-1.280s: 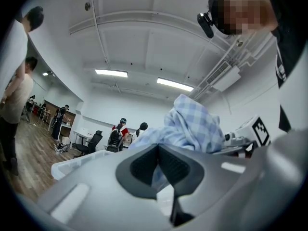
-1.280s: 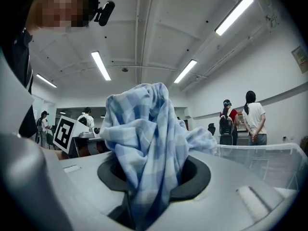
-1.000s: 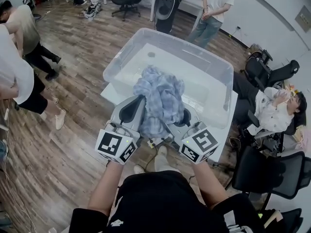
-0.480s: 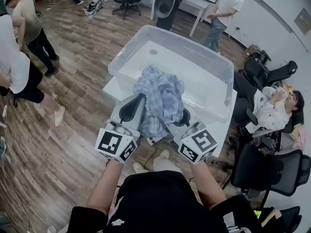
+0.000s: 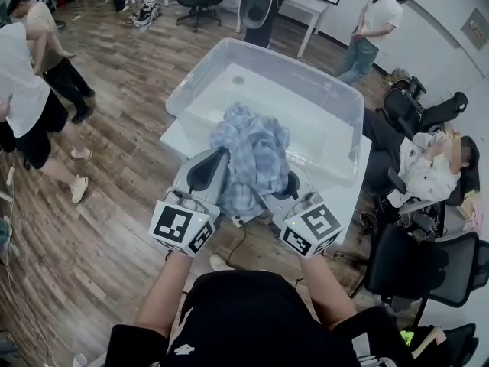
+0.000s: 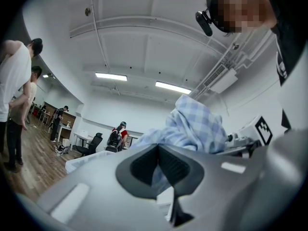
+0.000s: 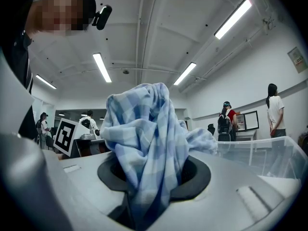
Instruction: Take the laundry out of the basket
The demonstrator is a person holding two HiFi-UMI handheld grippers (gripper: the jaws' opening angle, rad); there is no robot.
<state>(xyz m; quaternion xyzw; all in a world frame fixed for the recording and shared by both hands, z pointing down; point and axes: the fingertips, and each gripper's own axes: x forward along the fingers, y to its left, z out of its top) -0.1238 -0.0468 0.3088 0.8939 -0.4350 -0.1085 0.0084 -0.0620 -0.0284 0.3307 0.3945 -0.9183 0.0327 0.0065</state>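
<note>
Laundry (image 5: 252,155): blue-and-white checked cloth, bunched, held up between my two tools over the near rim of the basket. Whether it touches the rim I cannot tell.
Bystanders (image 5: 27,90): standing on the wood floor (image 5: 114,205), at 9 o'clock of the basket.
Left gripper (image 5: 218,167): at 7 o'clock of the bundle, jaws pinched together on a thin fold of the cloth.
Right gripper (image 5: 289,183): at 5 o'clock of the bundle, clenched on a thick wad that stands up out of my jaws.
Basket (image 5: 200,79): clear plastic tub on a white table (image 5: 174,145), at 12 o'clock from my tools.
Seated person (image 5: 428,170): in a chair, at 3 o'clock of the basket.
</note>
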